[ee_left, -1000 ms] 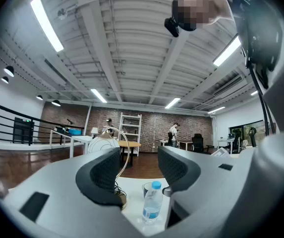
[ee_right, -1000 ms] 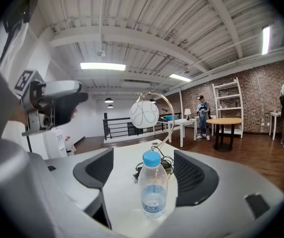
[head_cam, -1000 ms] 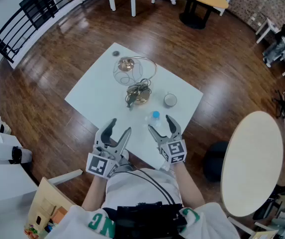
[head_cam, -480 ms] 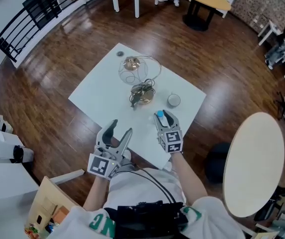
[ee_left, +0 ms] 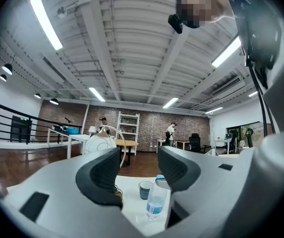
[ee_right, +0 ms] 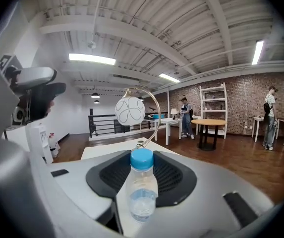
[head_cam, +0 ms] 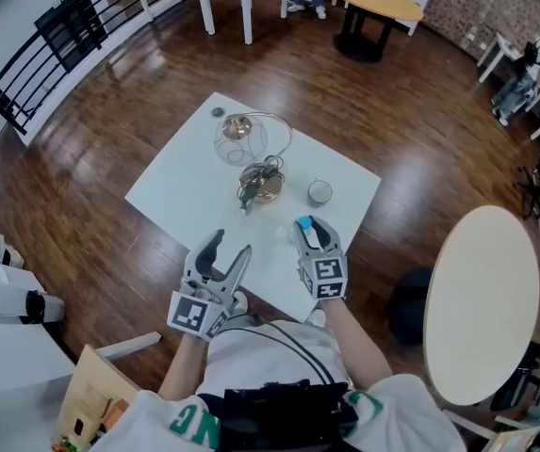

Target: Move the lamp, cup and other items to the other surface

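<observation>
Clamping small clear plastic bottle (ee_right: 142, 192) with blue cap in right gripper (head_cam: 311, 228), fingers just closing tight on it, near front edge of white square table (head_cam: 180, 191). Holding left gripper (head_cam: 229, 245) spread wide, empty, at table edge. Leaving white globe lamp (head_cam: 248, 132) and small grey cup (head_cam: 319, 192) standing further back on table

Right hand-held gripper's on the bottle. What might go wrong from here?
1. The right hand-held gripper has just been closing on the small clear plastic bottle with a blue cap; its smooth body may slip or tilt on lifting.
2. The small blue-grey cup stands just beyond on the white square table; a forward swing might knock it.
</observation>
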Tool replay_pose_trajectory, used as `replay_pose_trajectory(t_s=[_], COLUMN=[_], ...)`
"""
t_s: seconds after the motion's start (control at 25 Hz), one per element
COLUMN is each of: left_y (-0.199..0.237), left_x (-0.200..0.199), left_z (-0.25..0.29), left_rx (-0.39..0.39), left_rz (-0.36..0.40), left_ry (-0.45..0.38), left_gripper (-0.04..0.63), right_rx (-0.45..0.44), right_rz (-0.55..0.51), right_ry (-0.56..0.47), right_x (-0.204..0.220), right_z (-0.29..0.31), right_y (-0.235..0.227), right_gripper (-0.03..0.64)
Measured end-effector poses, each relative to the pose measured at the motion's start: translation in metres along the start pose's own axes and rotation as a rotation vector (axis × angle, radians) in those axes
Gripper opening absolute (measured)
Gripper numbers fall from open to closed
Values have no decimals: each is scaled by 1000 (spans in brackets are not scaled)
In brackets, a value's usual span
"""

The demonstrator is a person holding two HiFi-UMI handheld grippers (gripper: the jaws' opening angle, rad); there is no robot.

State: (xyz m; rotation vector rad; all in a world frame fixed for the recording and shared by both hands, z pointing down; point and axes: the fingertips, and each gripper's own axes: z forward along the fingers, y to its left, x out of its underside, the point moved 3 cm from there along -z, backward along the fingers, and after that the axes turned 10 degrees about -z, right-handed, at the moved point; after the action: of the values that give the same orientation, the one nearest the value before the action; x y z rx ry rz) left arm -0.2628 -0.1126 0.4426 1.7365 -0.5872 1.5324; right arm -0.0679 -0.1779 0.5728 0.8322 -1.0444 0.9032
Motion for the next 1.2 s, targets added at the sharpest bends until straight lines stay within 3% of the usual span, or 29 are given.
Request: replay_pose_trajectory(t_s=[0.2, 0.52, 0.88, 1.2], left_y=[-24, -65, -160, -275], left_x=[4, 13, 30, 61], left_z=[16, 60, 121, 150], left_rx=[75, 237, 564, 870], left_rz=[1, 8, -2, -9], left_ry=[26, 64, 119, 184], left_gripper=[218, 218, 218, 218], right_rx=[30, 195, 505, 806], right_rz=[35, 66, 192, 182], right_ry=[-80, -195, -294, -259], right_x=[-25, -54, -56, -18], right_z=[-38, -115, -227, -341], right_y=[-14, -62, -129, -166], right_gripper=[156, 155, 153, 151])
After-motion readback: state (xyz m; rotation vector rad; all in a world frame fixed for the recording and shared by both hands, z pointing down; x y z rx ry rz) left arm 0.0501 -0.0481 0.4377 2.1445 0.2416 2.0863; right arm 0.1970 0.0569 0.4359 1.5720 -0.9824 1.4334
